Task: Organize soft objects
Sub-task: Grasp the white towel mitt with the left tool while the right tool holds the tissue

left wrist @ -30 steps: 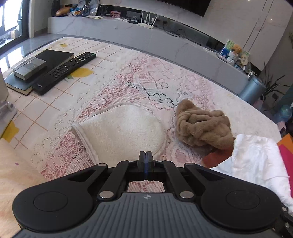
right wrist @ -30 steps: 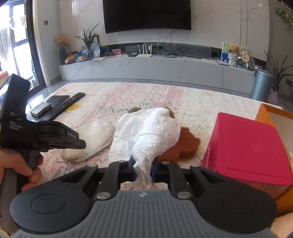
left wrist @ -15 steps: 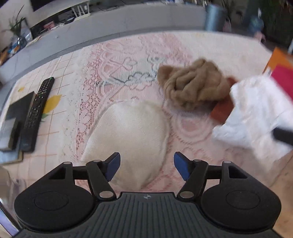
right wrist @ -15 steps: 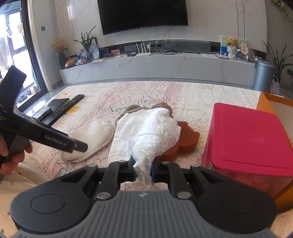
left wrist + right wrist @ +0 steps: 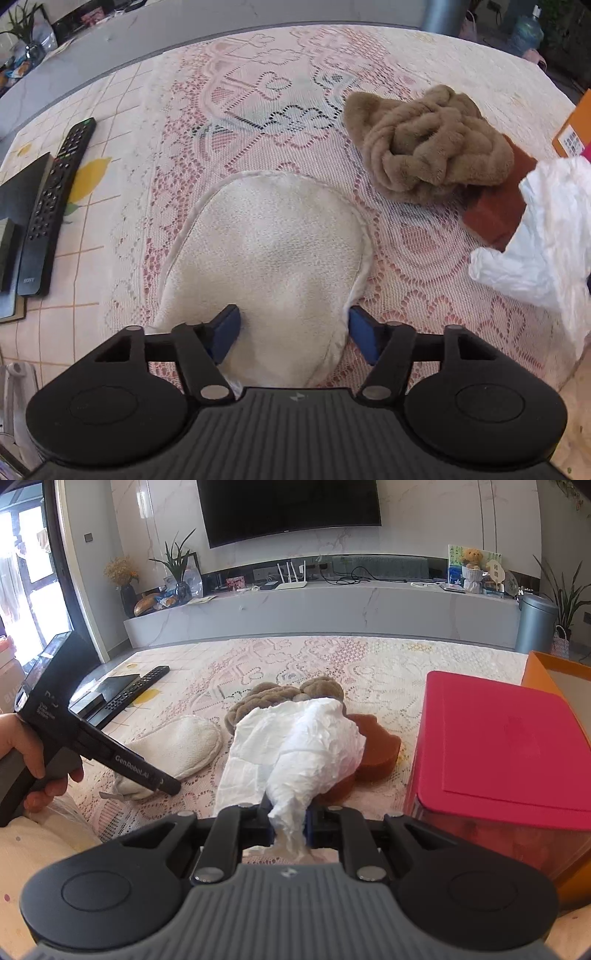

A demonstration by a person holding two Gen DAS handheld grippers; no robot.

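Down over the near end of the cream mitt (image 5: 266, 266), the left gripper (image 5: 293, 328) has its jaws apart and closing, the mitt's narrow end lying between the blue pads (image 5: 225, 326) on the lace tablecloth (image 5: 258, 110). Meanwhile the right gripper (image 5: 290, 823) is clamped nearly shut on a crumpled white paper towel (image 5: 295, 749), which drapes over the brown plush cloth (image 5: 284, 696) and rust-coloured sponge (image 5: 376, 746), just beside the red box (image 5: 506, 746).

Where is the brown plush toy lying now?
In the left wrist view the brown plush toy lies on the lace tablecloth, upper right, beyond the cream cloth pad, resting partly on the rust-coloured sponge.
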